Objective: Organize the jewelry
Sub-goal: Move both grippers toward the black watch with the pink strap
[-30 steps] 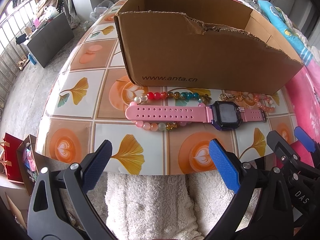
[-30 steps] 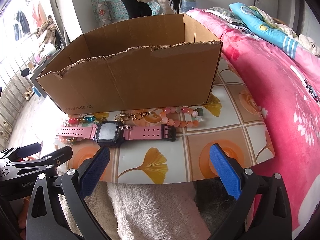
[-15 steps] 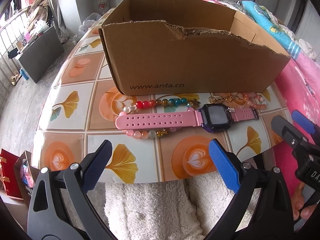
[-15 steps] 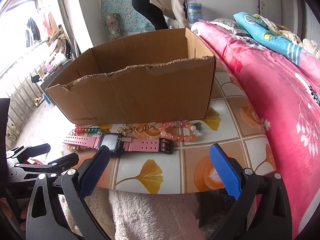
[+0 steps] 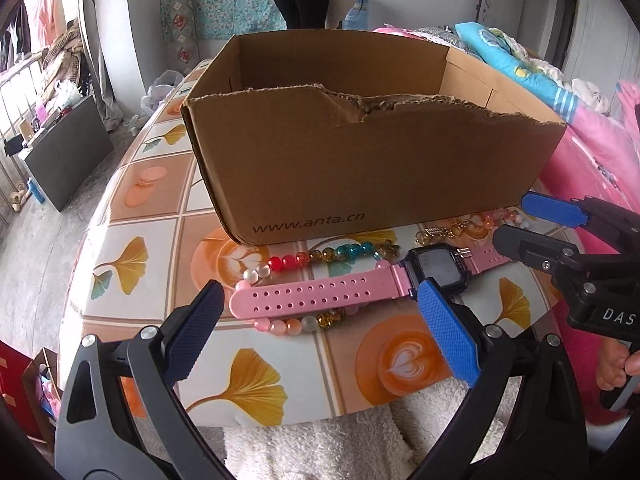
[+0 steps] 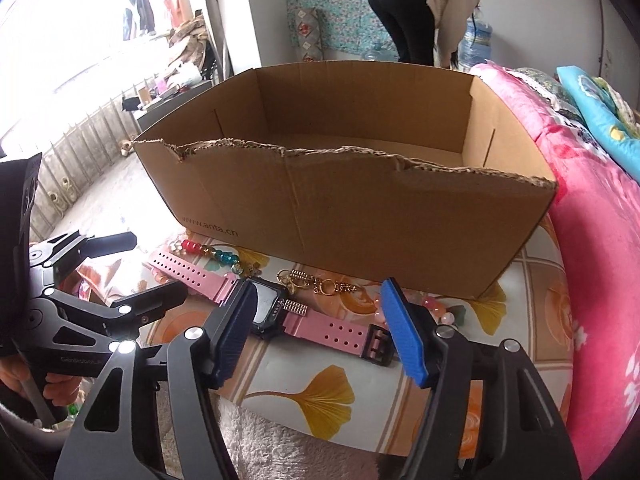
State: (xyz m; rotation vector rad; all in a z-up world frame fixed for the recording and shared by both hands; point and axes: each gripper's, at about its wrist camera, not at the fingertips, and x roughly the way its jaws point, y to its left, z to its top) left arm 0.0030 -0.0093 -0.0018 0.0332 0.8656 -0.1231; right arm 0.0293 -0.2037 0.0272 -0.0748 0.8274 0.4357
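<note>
Pink-strapped black-faced plastic watch (image 6: 280,312) lies flat near our worktop's (image 6: 532,304) front edge, before the cardboard box (image 6: 360,216); light, floppy strap, so we'd pinch the stiff case. Right tongs (image 6: 320,332), just narrowing, straddle it ungripped; left tongs (image 5: 320,332) open.

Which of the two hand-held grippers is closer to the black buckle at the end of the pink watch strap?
Right. The right hand-held gripper, jaws just narrowing around that strap end without touching it, has the buckle between its pads. The left hand-held gripper hovers at the strap's other half.
</note>
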